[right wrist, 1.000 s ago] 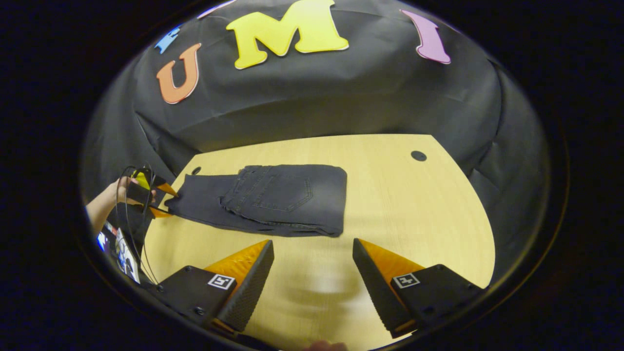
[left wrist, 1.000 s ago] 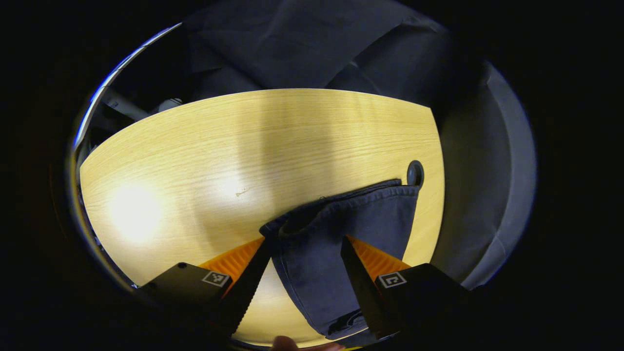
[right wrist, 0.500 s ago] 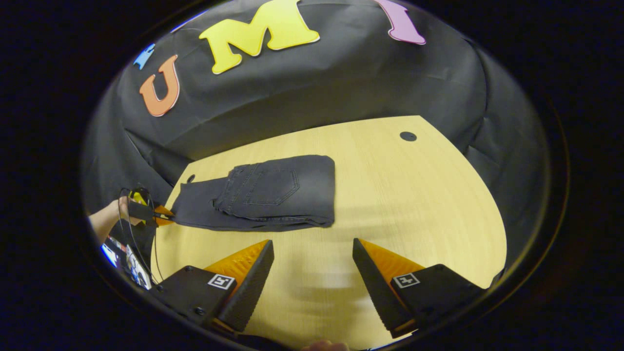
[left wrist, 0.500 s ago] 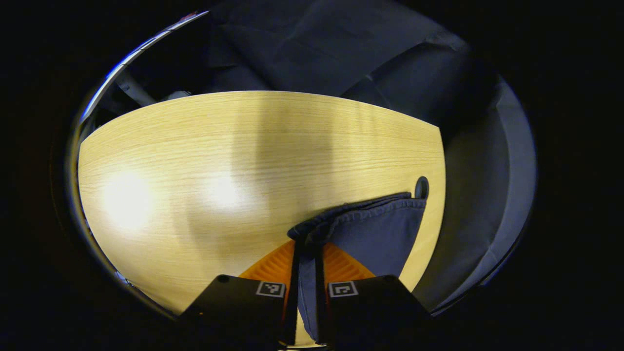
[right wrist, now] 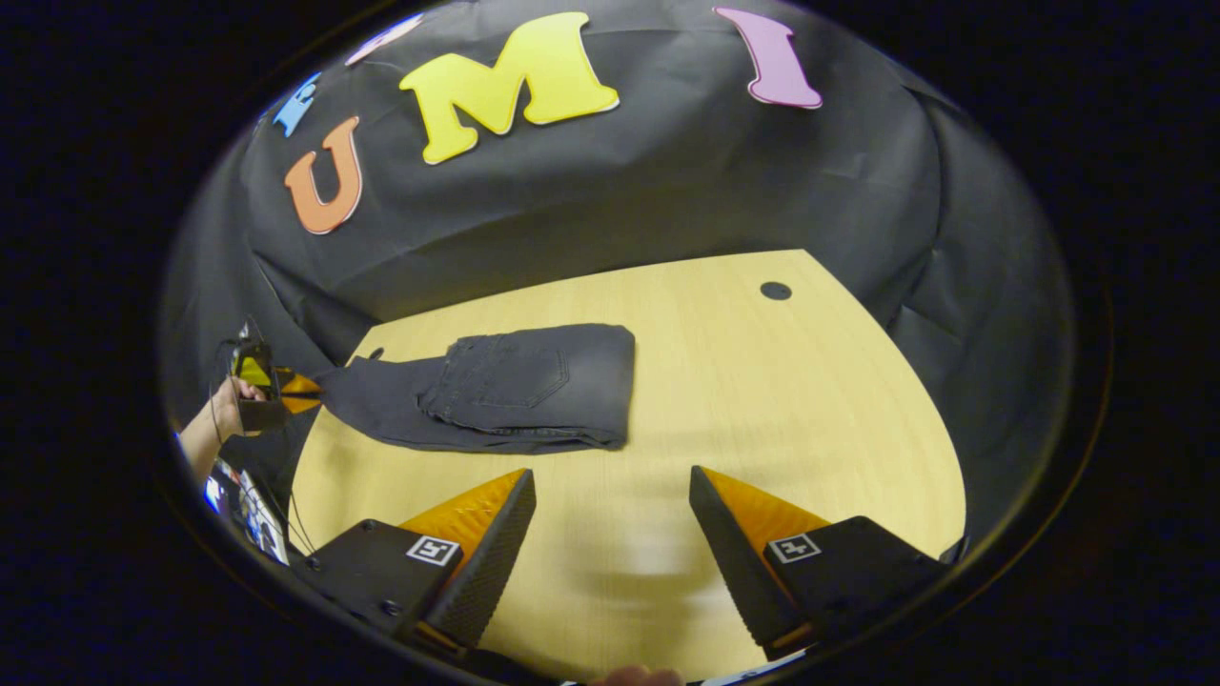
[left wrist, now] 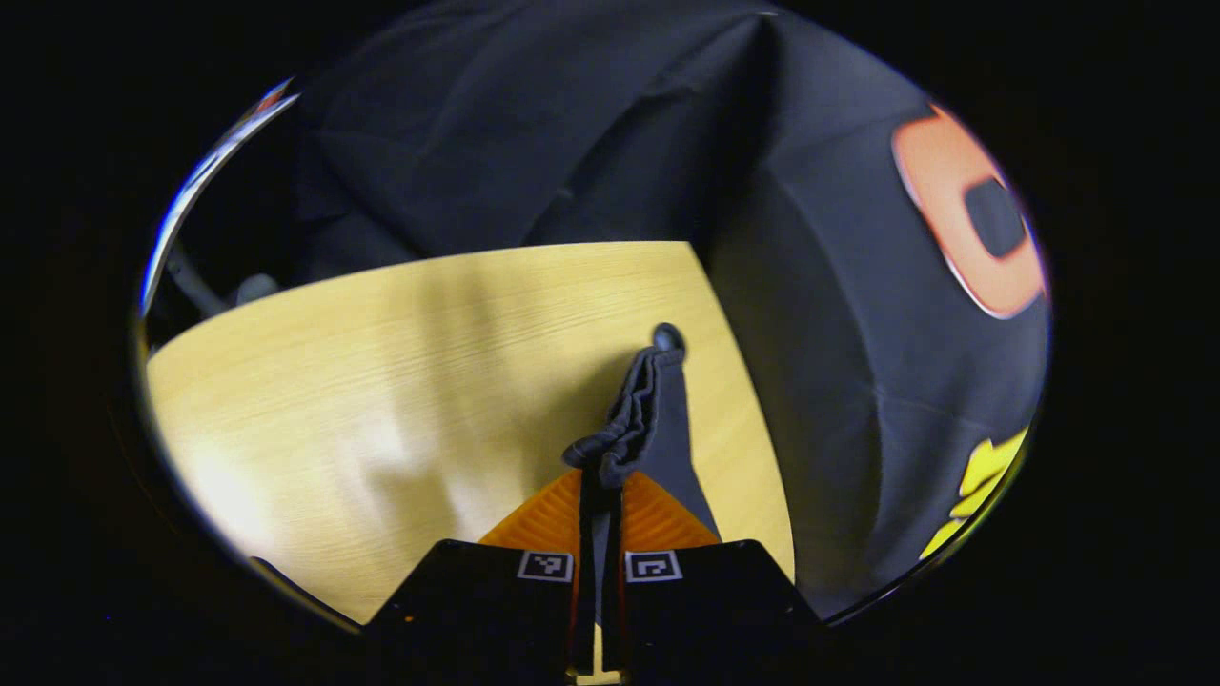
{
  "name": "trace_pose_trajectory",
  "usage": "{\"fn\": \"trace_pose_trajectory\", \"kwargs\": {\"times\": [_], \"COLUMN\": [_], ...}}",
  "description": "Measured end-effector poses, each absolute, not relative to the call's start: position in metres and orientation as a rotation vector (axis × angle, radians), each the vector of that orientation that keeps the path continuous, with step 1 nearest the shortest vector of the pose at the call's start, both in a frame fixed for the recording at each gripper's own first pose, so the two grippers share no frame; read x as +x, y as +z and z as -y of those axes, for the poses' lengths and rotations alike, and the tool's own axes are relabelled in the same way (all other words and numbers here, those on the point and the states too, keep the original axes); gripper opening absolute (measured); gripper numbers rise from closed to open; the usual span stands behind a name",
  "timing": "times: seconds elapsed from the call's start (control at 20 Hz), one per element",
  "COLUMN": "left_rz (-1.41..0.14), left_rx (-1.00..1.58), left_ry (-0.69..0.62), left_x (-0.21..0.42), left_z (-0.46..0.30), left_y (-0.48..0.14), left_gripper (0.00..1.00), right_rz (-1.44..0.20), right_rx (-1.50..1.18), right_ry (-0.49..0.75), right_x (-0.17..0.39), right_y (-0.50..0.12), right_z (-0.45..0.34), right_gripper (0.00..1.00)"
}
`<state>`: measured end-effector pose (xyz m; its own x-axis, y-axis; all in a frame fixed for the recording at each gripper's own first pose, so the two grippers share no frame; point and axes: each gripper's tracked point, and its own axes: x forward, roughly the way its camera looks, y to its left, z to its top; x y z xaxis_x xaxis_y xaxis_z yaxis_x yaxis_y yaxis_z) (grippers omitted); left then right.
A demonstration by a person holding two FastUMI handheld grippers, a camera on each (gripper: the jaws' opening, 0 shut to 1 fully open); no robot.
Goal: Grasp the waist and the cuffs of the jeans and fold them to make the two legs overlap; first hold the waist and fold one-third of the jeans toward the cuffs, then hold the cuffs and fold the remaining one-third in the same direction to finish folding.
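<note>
While the jeans (right wrist: 515, 386) lie on the tabletop (right wrist: 762, 400), the waist part is folded over the legs. At the end of the jeans, the left gripper (left wrist: 600, 486) has its fingers squeezed tight on the bunched cuffs (left wrist: 634, 410). The right gripper (right wrist: 610, 519) hangs above the tabletop near the jeans, fingers wide apart and holding nothing.

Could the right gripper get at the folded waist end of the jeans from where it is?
Probably yes. The right gripper hangs open over bare table, and nothing lies between it and the folded waist end. The left gripper grips the cuffs at the far end.
</note>
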<state>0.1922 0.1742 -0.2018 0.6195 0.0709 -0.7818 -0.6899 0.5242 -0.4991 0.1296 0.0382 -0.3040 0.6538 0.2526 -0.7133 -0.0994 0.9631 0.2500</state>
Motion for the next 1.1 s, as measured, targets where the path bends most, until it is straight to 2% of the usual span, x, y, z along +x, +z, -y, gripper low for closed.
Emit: {"fn": "trace_pose_trajectory", "kwargs": {"times": [0.2, 0.35, 0.45, 0.6, 0.75, 0.9, 0.95, 1.0, 1.1], "left_rz": [-0.649, -0.576, -0.539, -0.545, -0.607, -0.655, -0.655, -0.648, -0.641], "left_rx": [-0.646, -0.487, -0.359, -0.151, -0.015, 0.09, 0.107, 0.117, 0.123], "left_ry": [0.279, 0.08, -0.046, -0.186, -0.22, -0.176, -0.16, -0.143, -0.117], "left_x": [0.224, 0.24, 0.243, 0.24, 0.235, 0.239, 0.203, 0.224, 0.229], "left_z": [-0.09, 0.008, 0.078, 0.169, 0.217, 0.209, 0.242, 0.228, 0.214], "left_y": [-0.096, -0.043, -0.032, -0.065, -0.129, -0.167, -0.226, -0.192, -0.178], "left_gripper": [0.06, 0.06, 0.06, 0.06, 0.06, 0.06, 0.06, 0.06, 0.08], "right_rz": [-0.782, -0.767, -0.764, -0.791, -0.818, -0.828, -0.833, -0.837, -0.844], "right_rx": [0.162, 0.149, 0.144, 0.167, 0.184, 0.156, 0.143, 0.137, 0.154], "right_ry": [0.189, 0.173, 0.137, 0.061, -0.007, -0.028, -0.026, -0.022, -0.009], "right_x": [0.119, 0.11, 0.101, 0.085, 0.072, 0.064, 0.064, 0.063, 0.066], "right_y": [-0.286, -0.279, -0.278, -0.285, -0.294, -0.297, -0.3, -0.301, -0.305], "right_z": [-0.015, 0.005, 0.027, 0.061, 0.09, 0.109, 0.113, 0.118, 0.118], "right_gripper": [1.0, 1.0, 1.0, 0.99, 0.99, 1.0, 1.0, 1.0, 1.0]}}
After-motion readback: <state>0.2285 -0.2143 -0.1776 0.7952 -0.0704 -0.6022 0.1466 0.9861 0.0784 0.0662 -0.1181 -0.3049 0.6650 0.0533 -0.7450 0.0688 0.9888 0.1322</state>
